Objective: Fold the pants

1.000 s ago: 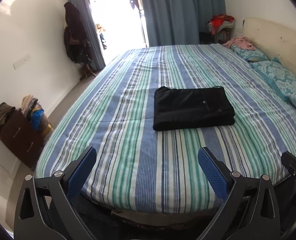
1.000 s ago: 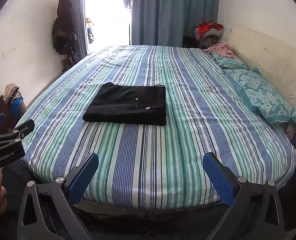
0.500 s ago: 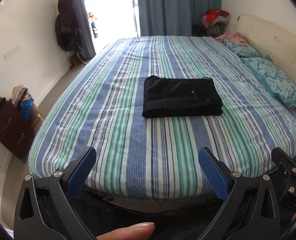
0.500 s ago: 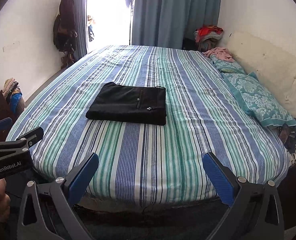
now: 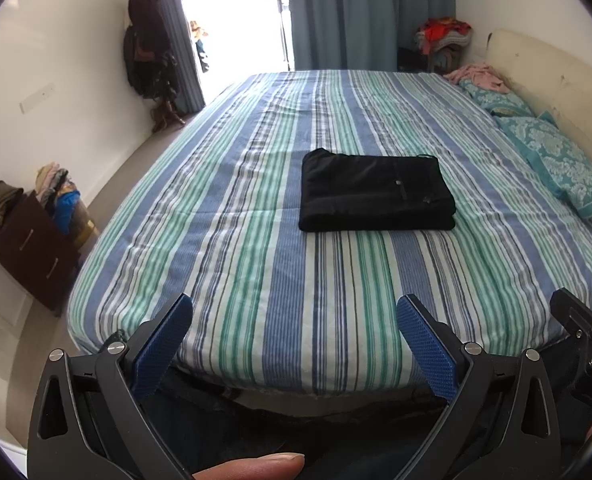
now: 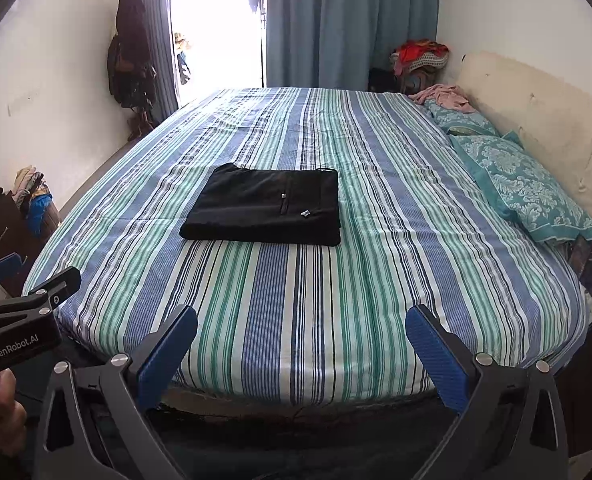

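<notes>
Black pants (image 5: 376,190) lie folded into a flat rectangle in the middle of the striped bed (image 5: 255,264); they also show in the right wrist view (image 6: 265,206). My left gripper (image 5: 293,312) is open and empty, held off the near edge of the bed, well short of the pants. My right gripper (image 6: 302,322) is open and empty too, also back from the near edge. The left gripper's body shows at the left of the right wrist view (image 6: 15,320).
Teal pillows (image 6: 528,188) and a cream headboard (image 6: 536,120) lie along the bed's right side. A dark dresser with clothes (image 5: 27,232) stands at the left wall. Blue curtains (image 6: 348,24) and a bright doorway are at the far end.
Both grippers have pulled back from the bed, so more of its near edge shows. The pants have not moved. Both grippers stay open.
</notes>
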### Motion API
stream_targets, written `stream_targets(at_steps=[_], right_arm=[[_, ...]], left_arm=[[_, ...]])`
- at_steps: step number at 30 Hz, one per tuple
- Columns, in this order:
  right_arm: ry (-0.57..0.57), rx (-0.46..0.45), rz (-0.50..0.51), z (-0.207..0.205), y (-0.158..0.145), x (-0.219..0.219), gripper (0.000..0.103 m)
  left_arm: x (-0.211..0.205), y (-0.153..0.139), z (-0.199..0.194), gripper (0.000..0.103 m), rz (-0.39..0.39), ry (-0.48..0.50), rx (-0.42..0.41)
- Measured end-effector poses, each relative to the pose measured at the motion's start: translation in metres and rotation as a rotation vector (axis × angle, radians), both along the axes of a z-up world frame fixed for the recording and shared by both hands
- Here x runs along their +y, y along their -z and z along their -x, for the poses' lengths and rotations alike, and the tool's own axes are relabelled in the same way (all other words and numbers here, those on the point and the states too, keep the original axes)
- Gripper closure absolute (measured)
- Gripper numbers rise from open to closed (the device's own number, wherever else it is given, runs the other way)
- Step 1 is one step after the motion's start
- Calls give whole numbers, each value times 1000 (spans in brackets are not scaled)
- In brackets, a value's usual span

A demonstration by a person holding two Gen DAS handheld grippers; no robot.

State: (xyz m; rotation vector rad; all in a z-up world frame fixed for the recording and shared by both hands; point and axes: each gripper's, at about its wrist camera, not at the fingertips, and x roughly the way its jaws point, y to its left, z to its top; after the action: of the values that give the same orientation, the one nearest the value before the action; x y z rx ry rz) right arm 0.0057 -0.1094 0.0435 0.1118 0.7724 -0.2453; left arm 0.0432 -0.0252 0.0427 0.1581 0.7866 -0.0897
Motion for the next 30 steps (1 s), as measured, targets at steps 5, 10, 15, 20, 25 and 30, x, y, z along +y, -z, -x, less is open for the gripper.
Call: stream_targets(at_steps=[5, 10, 15, 20, 25, 30], right_arm=[[2, 2, -33, -2, -7, -3, 0], [-8, -4, -44, -9, -25, -5, 0], [-11, -7, -48, -17, -38, -6, 0], [-21, 6, -49, -25, -39, -2, 0], [-20, 18, -52, -33, -34, -3, 0], [-12, 24, -51, -35, -31, -6, 0]], left_arm=[[-1, -7, -6, 1, 4, 10, 15], [-2, -15, -14, 1, -6, 14, 18], [3, -18, -22, 1, -1, 2, 34], [7, -20, -28, 1, 2, -12, 44], [7, -20, -32, 1, 7, -20, 46], [5, -18, -34, 1, 1, -18, 49]])
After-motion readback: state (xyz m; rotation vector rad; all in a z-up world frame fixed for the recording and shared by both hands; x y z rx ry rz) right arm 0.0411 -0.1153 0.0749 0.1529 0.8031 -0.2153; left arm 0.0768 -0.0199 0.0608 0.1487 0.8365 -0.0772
